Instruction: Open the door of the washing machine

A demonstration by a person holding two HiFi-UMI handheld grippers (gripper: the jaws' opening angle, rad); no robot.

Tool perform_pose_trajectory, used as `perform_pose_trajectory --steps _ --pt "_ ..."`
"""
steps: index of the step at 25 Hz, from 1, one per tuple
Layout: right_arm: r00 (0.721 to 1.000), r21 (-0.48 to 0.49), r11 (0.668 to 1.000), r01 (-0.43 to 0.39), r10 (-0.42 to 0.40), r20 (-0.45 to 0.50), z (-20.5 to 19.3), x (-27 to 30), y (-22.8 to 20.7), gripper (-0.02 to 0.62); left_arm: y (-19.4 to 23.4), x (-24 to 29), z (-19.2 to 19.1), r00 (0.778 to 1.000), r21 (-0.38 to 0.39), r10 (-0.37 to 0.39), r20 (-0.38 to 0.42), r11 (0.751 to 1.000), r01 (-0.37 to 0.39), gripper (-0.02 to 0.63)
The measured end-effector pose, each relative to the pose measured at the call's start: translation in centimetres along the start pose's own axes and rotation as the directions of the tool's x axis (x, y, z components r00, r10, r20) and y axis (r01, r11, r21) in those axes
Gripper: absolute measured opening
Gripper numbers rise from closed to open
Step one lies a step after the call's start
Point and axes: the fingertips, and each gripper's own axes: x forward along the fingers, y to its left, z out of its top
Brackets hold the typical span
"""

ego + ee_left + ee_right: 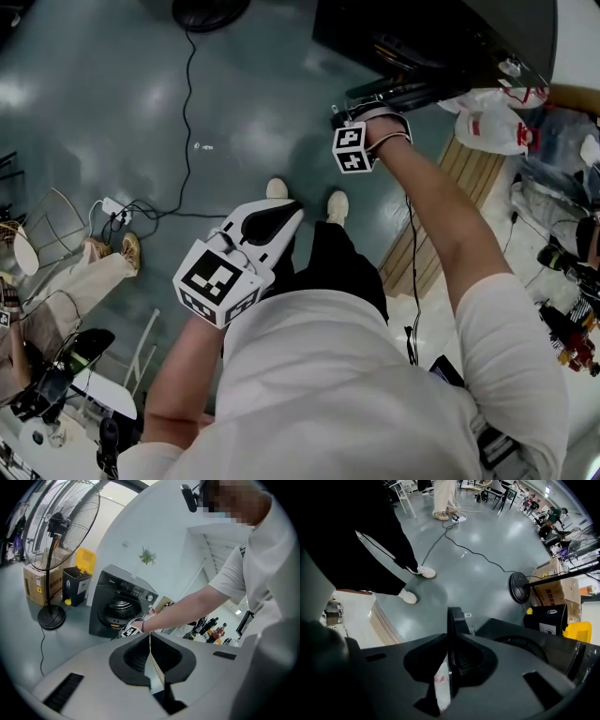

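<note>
Above the grey floor [103, 103], your right arm [441, 216] stretches out, right gripper [361, 114] at the door [417, 91] of the black washing machine [441, 37]; left gripper [292, 212] sits near your waist. Left gripper view: its jaws meet, empty; the washing machine stands near a pedestal fan [56, 536]. Right gripper view: jaws clamp the door's edge.

Even overhead light was cast across the room, and pale glare patches were thrown on the grey floor [94, 103]. The washing machine [441, 37] was rendered nearly black in the head view. Both gripper views were bent by fisheye distortion and darkened at the corners; the right claw [450, 637] was seen in shadow.
</note>
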Motion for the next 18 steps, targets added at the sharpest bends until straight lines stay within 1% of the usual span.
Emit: perform_pose_trajectory --steps 4,12,18 --pt "1.000 -0.030 1.000 -0.003 0.003 0.000 -0.2 -0.1 1.7 0.067 -2.1 0.8 -0.3 1.000 -0.002 0.002 -0.006 1.000 -0.002 0.020" --pt "1.000 -0.105 0.994 -0.015 0.015 -0.007 -0.6 -0.3 6.0 0.067 -3.6 1.3 -0.4 1.000 0.006 0.013 -0.010 1.000 -0.013 0.020" --pt "1.000 -0.172 0.985 -0.016 0.014 -0.012 -1.5 -0.3 9.5 0.067 -5.4 2.6 -0.2 1.000 0.024 -0.001 -0.020 1.000 0.002 0.020"
